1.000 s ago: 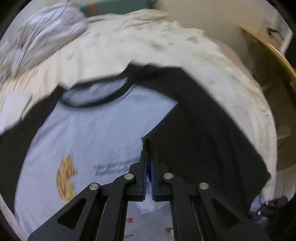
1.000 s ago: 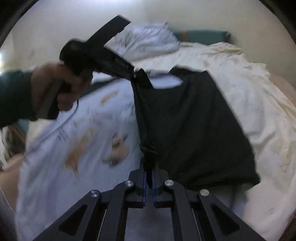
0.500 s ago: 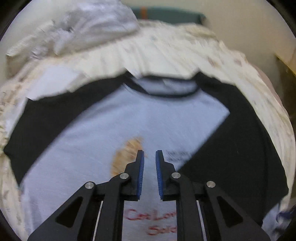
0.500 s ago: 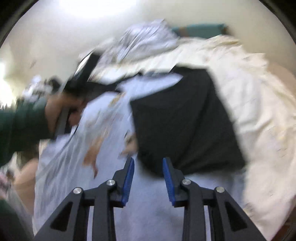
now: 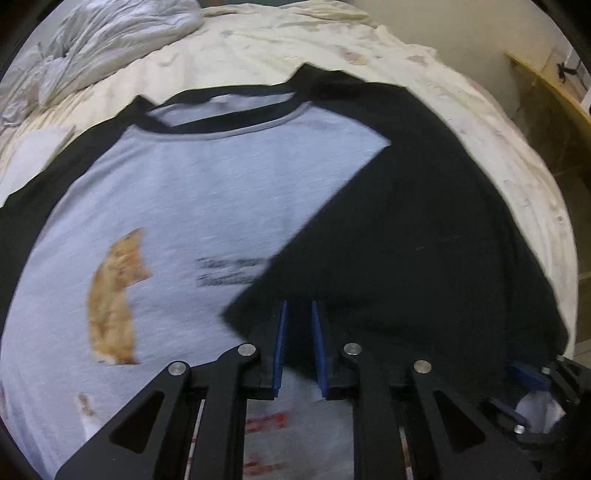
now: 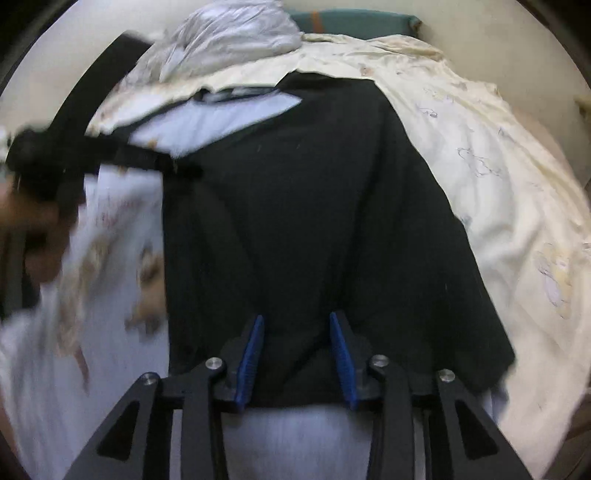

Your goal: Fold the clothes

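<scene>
A light grey T-shirt (image 5: 207,192) with black sleeves and an orange cat print lies face up on the cream bed sheet (image 5: 258,48). Its right black sleeve (image 5: 406,229) is folded in over the body and lies flat. My left gripper (image 5: 297,314) hovers over the sleeve's lower edge. Its jaws are opening a narrow gap, and only the fabric beneath shows through it. My right gripper (image 6: 295,332) stands over the same sleeve (image 6: 314,203), jaws opening wider, pinching nothing. A hand holds the left gripper (image 6: 184,171) at the left of the right wrist view.
A crumpled pale duvet (image 5: 103,40) is heaped at the head of the bed beside a teal pillow (image 6: 354,22). The bed's right edge drops toward a wooden shelf (image 5: 546,96). The right gripper (image 5: 532,391) shows at the lower right of the left wrist view.
Both grippers were shut on the black sleeve's edge, holding it up. They have let go and opened, the sleeve now lies flat on the shirt, and both have sunk toward it.
</scene>
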`<state>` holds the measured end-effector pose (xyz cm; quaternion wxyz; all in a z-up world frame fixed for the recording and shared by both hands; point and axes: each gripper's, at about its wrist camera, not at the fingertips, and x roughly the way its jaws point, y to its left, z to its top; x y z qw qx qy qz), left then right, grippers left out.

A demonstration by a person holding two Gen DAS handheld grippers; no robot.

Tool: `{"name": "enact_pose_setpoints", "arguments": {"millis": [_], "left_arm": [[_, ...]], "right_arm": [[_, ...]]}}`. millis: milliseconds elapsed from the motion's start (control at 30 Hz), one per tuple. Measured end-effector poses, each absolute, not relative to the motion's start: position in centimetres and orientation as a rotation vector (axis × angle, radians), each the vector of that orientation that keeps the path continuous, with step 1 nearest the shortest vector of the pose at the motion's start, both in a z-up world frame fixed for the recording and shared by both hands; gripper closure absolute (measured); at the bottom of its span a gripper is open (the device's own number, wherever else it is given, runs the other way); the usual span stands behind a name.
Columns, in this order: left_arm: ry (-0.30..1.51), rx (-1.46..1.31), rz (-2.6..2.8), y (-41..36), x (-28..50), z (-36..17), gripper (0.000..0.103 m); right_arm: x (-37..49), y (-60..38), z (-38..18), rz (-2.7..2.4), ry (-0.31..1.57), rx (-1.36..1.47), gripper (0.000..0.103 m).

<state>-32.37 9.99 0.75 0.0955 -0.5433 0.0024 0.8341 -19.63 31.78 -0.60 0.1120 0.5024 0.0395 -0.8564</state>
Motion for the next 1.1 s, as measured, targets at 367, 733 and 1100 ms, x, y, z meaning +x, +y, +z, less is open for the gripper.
{"name": "enact_pose_setpoints", "arguments": {"millis": [367,733,1100], "left_arm": [[-0.296,-1.490,2.513,-1.5,-26.4,4.7,0.086],[-1.096,-1.171,2.793,-28.6,-18.6,7.1,0.031],[-1.402,-1.011,2.831,-39.9,-20.8,0.9,0.031]], "right_arm": [[-15.8,30.4,3.0,-2.441,0.189,1.555,0.059],[-26.2,12.9,12.7,-2.208,-0.022,1.179,0.059],[-39.5,-12.4,15.0,-2.014,0.357,1.020,0.059]]}}
